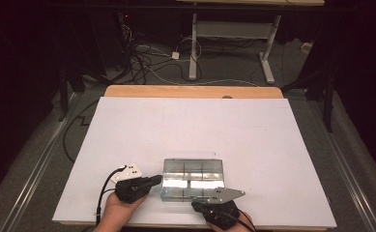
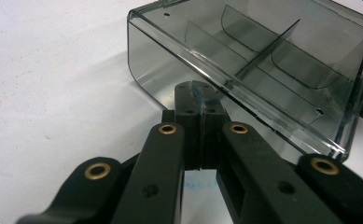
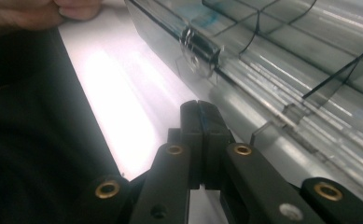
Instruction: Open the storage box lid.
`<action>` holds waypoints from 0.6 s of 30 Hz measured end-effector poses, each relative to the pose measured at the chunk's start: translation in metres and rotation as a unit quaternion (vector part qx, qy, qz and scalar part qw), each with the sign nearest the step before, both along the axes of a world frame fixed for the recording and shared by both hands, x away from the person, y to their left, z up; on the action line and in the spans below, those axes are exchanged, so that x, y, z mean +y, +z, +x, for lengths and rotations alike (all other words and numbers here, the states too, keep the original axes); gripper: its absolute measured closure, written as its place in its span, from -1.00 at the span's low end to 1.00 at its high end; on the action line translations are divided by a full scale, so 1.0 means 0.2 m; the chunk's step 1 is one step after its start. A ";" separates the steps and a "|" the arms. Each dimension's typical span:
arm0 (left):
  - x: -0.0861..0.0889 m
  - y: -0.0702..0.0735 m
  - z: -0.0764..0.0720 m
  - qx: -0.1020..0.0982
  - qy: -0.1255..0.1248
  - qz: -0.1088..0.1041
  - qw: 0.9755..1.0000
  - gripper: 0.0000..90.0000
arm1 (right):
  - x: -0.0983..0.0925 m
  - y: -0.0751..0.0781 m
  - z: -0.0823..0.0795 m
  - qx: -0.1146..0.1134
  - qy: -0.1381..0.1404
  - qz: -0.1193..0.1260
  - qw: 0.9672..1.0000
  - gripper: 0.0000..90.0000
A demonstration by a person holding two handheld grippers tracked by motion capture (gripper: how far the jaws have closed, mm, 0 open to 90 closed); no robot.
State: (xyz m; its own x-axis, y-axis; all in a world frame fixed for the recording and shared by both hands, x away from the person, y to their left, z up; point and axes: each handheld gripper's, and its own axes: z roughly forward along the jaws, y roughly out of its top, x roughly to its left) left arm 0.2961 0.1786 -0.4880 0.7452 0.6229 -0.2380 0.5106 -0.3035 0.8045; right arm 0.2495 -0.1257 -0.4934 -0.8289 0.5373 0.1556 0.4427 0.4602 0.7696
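Two closed, empty claws bracket a clear smoky plastic compartment box [image 1: 193, 178]: left gripper [image 1: 152, 181] touching its side, right gripper [image 1: 199, 205] at its near latch edge, likely steadying it.

A clear, grey-tinted plastic organizer box [image 1: 193, 179] lies flat on the white table top, low in the frame and just right of centre in the high view. It is rectangular with rounded corners, and thin dividers split it into several compartments. In the left gripper view it fills the upper right, one corner nearest. In the right gripper view a small latch [image 3: 198, 50] sits on its edge.
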 end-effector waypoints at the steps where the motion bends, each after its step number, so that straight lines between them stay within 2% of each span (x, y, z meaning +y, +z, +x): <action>1: 0.00 0.00 0.00 0.000 0.000 0.000 1.000 0.95 | 0.00 0.00 0.00 0.000 -0.001 0.001 1.000 1.00; 6: 0.00 0.00 0.00 -0.002 0.001 0.001 1.000 0.95 | 0.00 0.00 0.00 -0.004 -0.002 0.000 1.000 1.00; 9: 0.00 0.00 0.00 -0.003 0.000 0.002 1.000 0.95 | 0.00 0.03 -0.01 -0.014 0.002 0.030 0.999 1.00; 12: 0.00 0.00 0.00 -0.003 -0.001 0.003 1.000 0.95 | -0.01 0.08 -0.02 -0.037 0.003 0.050 0.998 1.00; 13: 0.00 0.00 0.00 -0.003 -0.001 0.003 1.000 0.95 | -0.01 0.09 -0.02 -0.038 0.001 0.056 0.998 1.00; 18: 0.00 0.00 0.00 -0.003 -0.003 0.002 1.000 0.95 | -0.02 0.11 -0.01 -0.042 -0.006 0.062 0.997 1.00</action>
